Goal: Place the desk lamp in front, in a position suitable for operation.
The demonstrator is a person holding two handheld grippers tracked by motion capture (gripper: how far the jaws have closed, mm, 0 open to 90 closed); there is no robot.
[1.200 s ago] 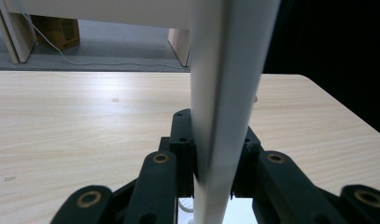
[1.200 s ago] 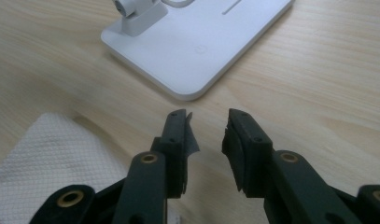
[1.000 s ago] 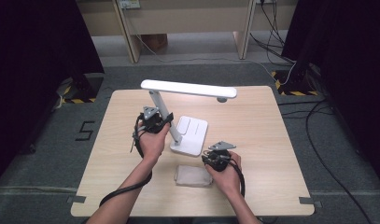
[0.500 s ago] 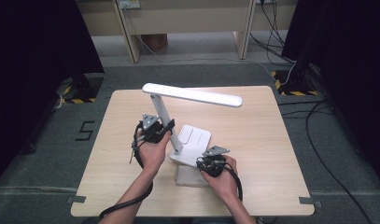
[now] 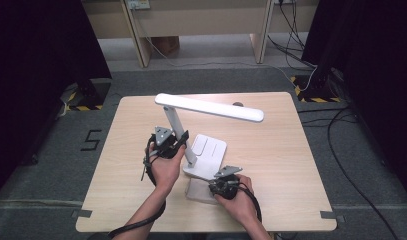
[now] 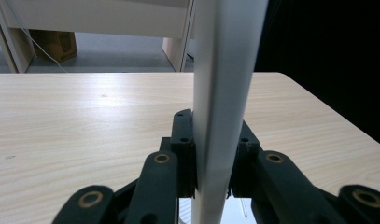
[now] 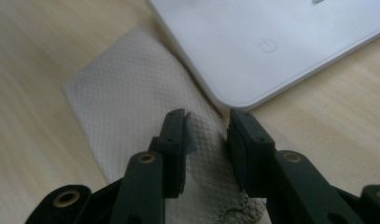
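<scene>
The left gripper (image 5: 177, 143) is clamped on the lamp's post (image 5: 180, 134); in the left gripper view its two black jaws press on either side of the white post (image 6: 221, 107), which rises upright between them. The lamp (image 5: 209, 107) stands near the middle of the table (image 5: 271, 165), its flat base (image 5: 211, 152) reaching toward the near edge and its long head stretched out level above, toward the right.

The right gripper (image 5: 222, 186) sits low over a white cloth (image 5: 198, 191) that lies flat on the table near the near edge, just beside the base. In the right gripper view its jaws stand apart above the cloth (image 7: 127, 107), and have just been opening; the textured fabric lies under and between them, but the pads do not press on it. The base's rounded corner (image 7: 243, 56) lies over the cloth's far edge, just ahead of the jaws.
</scene>
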